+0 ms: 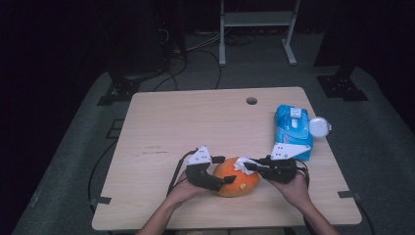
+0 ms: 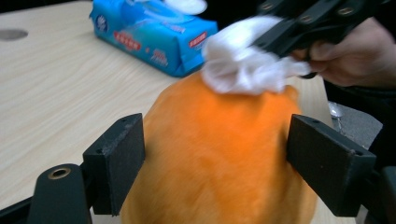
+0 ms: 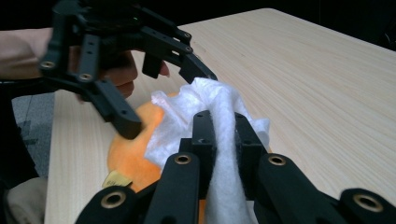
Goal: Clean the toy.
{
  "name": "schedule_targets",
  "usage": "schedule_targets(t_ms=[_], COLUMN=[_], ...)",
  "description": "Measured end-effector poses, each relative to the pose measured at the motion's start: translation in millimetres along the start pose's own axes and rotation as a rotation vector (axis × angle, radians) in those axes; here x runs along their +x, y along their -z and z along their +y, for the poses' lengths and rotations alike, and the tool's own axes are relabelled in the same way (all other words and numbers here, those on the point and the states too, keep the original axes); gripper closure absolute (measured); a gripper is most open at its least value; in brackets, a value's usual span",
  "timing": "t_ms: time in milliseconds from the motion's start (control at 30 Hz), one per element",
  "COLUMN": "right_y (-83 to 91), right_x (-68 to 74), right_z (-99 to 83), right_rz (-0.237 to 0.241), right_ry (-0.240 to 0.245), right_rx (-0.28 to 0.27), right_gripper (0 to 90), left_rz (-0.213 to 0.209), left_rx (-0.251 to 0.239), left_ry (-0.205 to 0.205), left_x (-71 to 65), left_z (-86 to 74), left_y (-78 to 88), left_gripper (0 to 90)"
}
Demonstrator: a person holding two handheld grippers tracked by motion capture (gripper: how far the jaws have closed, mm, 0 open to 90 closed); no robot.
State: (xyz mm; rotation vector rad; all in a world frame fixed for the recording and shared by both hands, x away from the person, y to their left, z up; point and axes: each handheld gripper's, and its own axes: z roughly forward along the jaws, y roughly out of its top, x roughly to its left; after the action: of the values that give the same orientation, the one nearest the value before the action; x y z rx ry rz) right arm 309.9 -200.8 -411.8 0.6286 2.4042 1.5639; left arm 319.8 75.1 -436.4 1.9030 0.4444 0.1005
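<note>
One table (image 1: 161, 122) of pale wood takes up most of the room's middle, and a person's forearms come in over its near edge. On its right side lies a blue wipes pack (image 1: 292, 132), with a small white lid (image 1: 318, 127) just beside it at the table's right edge. Near the front edge, between the two hands, sits an orange fruit (image 1: 237, 179), round and dull-skinned, with a small sticker low on its side. The left gripper (image 1: 214, 171) straddles the fruit from the left; its jaws stand wide, one pad on each flank, and they look to be touching the skin, holding the fruit steady. The right gripper (image 1: 254, 166) comes in from the right, its jaws pinched tight on a white wipe (image 1: 241, 163). That crumpled wipe rests on the top of the fruit, on the side towards the pack.
</note>
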Motion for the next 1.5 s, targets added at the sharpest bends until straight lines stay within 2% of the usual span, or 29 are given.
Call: schedule_targets(t_ms=[67,133,200,400,500,600,833,867,967,1067,1133,1200,1267,1367,1500], right_y=[-1.4,-1.0,1.0,7.6,10.4,9.6,4.0,3.6,4.0,4.5,3.6,0.9,-0.1,1.0,5.0], right_x=[-1.7,-2.8,-2.6,-2.0,-6.0,-10.4,-21.6,-23.2,-23.6,-19.5,-14.6,-7.9,-5.1,-9.9,-20.2], right_z=[-0.1,0.2,1.1,-2.4,-5.0,-7.1,-12.5,-12.9,-12.9,-10.0,-5.5,-1.2,-0.1,-2.7,-10.0], right_rz=[0.000,-0.003,-0.005,-0.003,-0.009,-0.011,-0.013,-0.011,-0.005,0.000,0.026,0.039,0.029,0.032,-0.001], right_ry=[-0.008,-0.012,-0.009,-0.012,-0.022,-0.041,-0.095,-0.101,-0.114,-0.111,-0.110,-0.087,-0.066,-0.083,-0.101], right_rx=[-0.002,0.000,-0.002,0.003,0.006,0.007,0.006,0.003,-0.003,-0.015,-0.035,-0.036,-0.026,-0.025,-0.005], right_gripper=[81.7,81.7,81.7,81.6,81.6,81.5,81.6,81.6,81.8,81.8,81.8,81.7,81.8,81.9,81.8], left_rz=[0.008,0.017,0.029,0.048,0.057,0.057,-0.015,-0.009,0.008,0.020,0.025,0.027,0.026,0.012,-0.020], left_rx=[0.012,0.027,0.032,0.034,0.030,0.026,0.017,0.021,0.025,0.024,0.026,0.031,0.029,0.028,0.022], left_ry=[0.002,0.021,0.031,0.063,0.088,0.094,0.036,0.025,0.027,0.050,0.051,0.044,0.044,0.029,-0.008], left_x=[0.7,3.5,4.5,8.2,10.8,9.8,-0.2,-1.3,-1.3,0.4,-0.5,-1.5,-2.0,-4.2,-10.6], left_z=[-1.6,-2.3,-2.5,-3.8,-4.2,-3.9,-1.6,-1.3,-1.8,-2.7,-2.7,-2.3,-2.4,-1.7,0.2], left_y=[-0.6,0.3,0.9,2.4,3.8,2.9,-1.8,-1.9,-2.0,-2.9,-3.7,-3.6,-3.4,-4.0,-5.7], left_gripper=[24.8,30.7,32.5,32.7,32.6,32.3,24.7,24.5,28.3,29.9,30.0,29.9,29.9,29.3,27.3])
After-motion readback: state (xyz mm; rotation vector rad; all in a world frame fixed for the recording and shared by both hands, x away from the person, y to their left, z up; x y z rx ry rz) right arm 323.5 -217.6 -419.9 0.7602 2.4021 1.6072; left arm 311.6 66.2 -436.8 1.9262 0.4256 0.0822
